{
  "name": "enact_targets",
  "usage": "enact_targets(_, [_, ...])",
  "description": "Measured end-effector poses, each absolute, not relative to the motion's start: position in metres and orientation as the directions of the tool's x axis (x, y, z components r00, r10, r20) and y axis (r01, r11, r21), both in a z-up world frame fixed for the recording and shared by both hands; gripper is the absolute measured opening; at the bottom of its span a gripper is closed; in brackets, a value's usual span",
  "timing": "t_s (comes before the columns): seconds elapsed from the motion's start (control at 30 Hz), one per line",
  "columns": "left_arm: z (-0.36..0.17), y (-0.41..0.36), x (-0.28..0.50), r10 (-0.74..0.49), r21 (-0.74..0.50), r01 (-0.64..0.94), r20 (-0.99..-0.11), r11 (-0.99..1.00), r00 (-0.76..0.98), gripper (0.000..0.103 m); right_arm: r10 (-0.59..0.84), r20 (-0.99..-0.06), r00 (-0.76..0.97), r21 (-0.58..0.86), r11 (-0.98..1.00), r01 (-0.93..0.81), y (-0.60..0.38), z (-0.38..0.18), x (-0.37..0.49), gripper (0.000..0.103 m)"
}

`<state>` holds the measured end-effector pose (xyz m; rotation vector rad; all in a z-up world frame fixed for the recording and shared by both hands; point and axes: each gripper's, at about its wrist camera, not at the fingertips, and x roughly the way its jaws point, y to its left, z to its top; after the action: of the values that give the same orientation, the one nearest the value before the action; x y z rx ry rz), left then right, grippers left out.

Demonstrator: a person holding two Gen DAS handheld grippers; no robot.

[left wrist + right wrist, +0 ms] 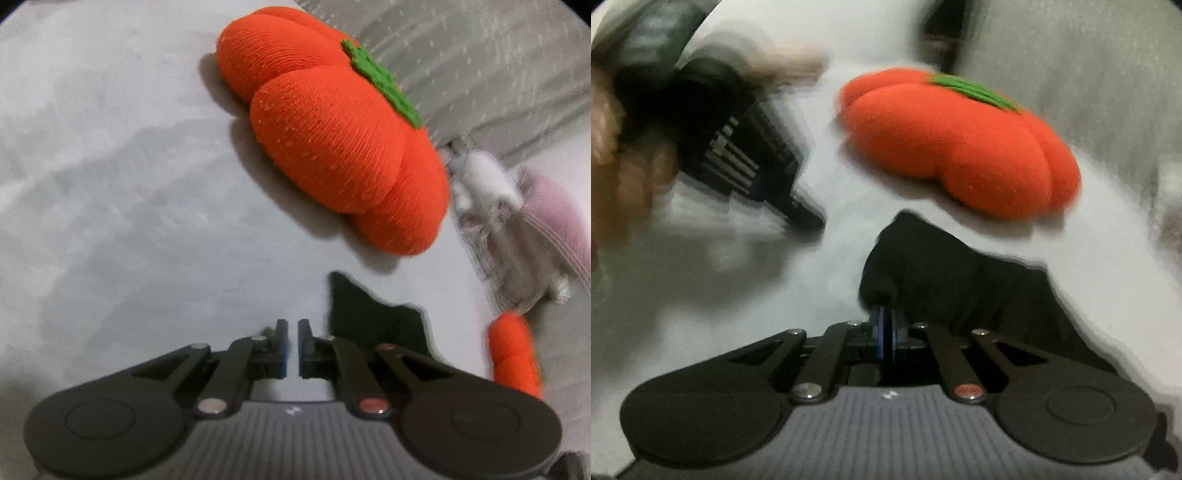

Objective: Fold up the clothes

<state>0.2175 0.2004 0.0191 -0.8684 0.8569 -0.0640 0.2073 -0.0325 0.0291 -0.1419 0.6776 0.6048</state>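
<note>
**Right claw pinching black garment; left claw narrow and empty**

**Left wrist view.** The left gripper (292, 338) stands with its jaws at a narrow gap and nothing between them. It hovers over a pale grey bedsheet (110, 166). A piece of the black garment (373, 310) lies flat on the sheet just to the right of the fingertips, near them but not touching. Beyond it rests an orange pumpkin-shaped cushion (332, 140) with a green stem patch. Pink and white fabric (517, 221) sits at the right edge, too blurred to identify. The narrow gap suits an approach to a thin cloth edge; this is a judgement.

**Right wrist view.** The right gripper (886, 328) has its jaws pressed together on a bunched fold of the black garment (942, 273), which rises from the sheet into the pads. The rest trails to the right across the bedsheet (738, 295). The left gripper (746, 155), held in a hand (620, 155), appears upper left, motion-blurred. The cushion (960, 147) lies behind. Whether the garment is being spread out or folded cannot be told.
</note>
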Motion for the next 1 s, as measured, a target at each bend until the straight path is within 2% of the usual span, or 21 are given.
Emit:
enact_targets(0.03, [0.020, 0.201, 0.218, -0.390, -0.715, -0.275, -0.615, 0.643, 0.686, 0.015, 0.518, -0.602, 0.607, 0.195, 0.833, -0.518, -0.047, 0.033, 0.215, 0.004])
enact_targets(0.1, [0.025, 0.197, 0.219, -0.393, -0.726, -0.267, -0.599, 0.633, 0.697, 0.045, 0.595, -0.551, 0.585, 0.397, 0.804, -0.443, -0.068, 0.037, 0.226, 0.004])
enact_targets(0.13, [0.026, 0.194, 0.220, -0.393, -0.727, -0.264, -0.596, 0.633, 0.700, 0.051, 0.625, -0.530, 0.574, 0.465, 0.780, -0.419, -0.075, 0.038, 0.229, 0.004])
enact_targets(0.2, [0.024, 0.187, 0.224, -0.414, -0.742, -0.252, -0.584, 0.622, 0.698, 0.056, 0.670, -0.490, 0.557, 0.573, 0.729, -0.373, -0.082, 0.038, 0.228, 0.004])
enact_targets(0.37, [0.006, 0.175, 0.234, -0.468, -0.786, -0.251, -0.556, 0.566, 0.687, 0.056, 0.687, -0.484, 0.541, 0.614, 0.708, -0.349, -0.078, 0.034, 0.232, 0.004])
enact_targets(0.43, [0.000, 0.171, 0.237, -0.483, -0.802, -0.226, -0.529, 0.552, 0.698, 0.054, 0.690, -0.480, 0.542, 0.617, 0.705, -0.350, -0.078, 0.034, 0.228, 0.004])
enact_targets(0.47, [-0.002, 0.170, 0.239, -0.492, -0.810, -0.213, -0.516, 0.546, 0.701, 0.043, 0.689, -0.477, 0.545, 0.615, 0.705, -0.353, -0.080, 0.034, 0.225, 0.004])
enact_targets(0.5, [-0.003, 0.169, 0.241, -0.504, -0.818, -0.199, -0.503, 0.539, 0.703, 0.025, 0.689, -0.475, 0.548, 0.612, 0.706, -0.356, -0.081, 0.035, 0.221, 0.004])
enact_targets(0.6, [-0.004, 0.168, 0.247, -0.496, -0.818, -0.156, -0.475, 0.554, 0.727, 0.002, 0.682, -0.489, 0.544, 0.571, 0.721, -0.392, -0.076, 0.034, 0.217, 0.004])
enact_targets(0.73, [-0.009, 0.175, 0.251, -0.455, -0.783, -0.163, -0.502, 0.600, 0.735, 0.001, 0.676, -0.490, 0.550, 0.531, 0.732, -0.427, -0.063, 0.033, 0.214, 0.004])
enact_targets(0.93, [0.021, 0.204, 0.239, -0.387, -0.785, -0.118, -0.424, 0.609, 0.819, 0.001, 0.688, -0.454, 0.565, 0.540, 0.718, -0.439, -0.044, 0.033, 0.213, 0.005])
enact_targets(1.0, [0.027, 0.209, 0.237, -0.358, -0.765, -0.121, -0.428, 0.633, 0.830, 0.001, 0.697, -0.441, 0.566, 0.545, 0.709, -0.448, -0.034, 0.036, 0.212, 0.005])
